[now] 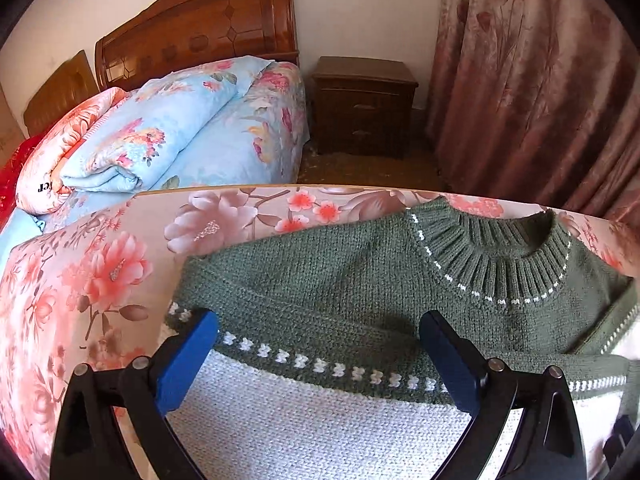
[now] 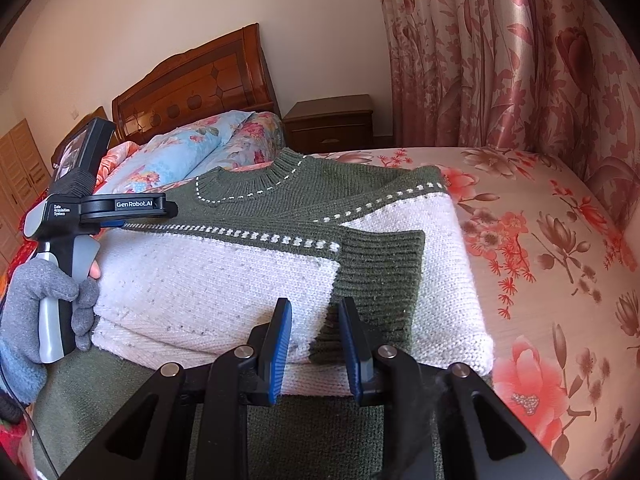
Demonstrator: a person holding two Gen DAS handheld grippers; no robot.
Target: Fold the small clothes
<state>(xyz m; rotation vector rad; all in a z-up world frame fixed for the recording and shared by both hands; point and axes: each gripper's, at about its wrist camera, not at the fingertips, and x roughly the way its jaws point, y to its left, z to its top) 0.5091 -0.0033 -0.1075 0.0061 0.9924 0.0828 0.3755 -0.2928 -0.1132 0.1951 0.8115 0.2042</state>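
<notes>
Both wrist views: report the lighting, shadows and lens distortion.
Left wrist view: daylight, soft shadow on the sweater by the hand-held gripper, table edge bowed by fisheye. Right wrist view: warm light through the curtain, dark corner vignetting, sharp focus.

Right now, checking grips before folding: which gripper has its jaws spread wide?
The left gripper: its blue fingers stand wide apart over the sweater; the right gripper's are close together.

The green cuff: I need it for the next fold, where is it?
Right wrist view: the green cuff lies folded across the sweater's white body, just ahead of the right tongs.
</notes>
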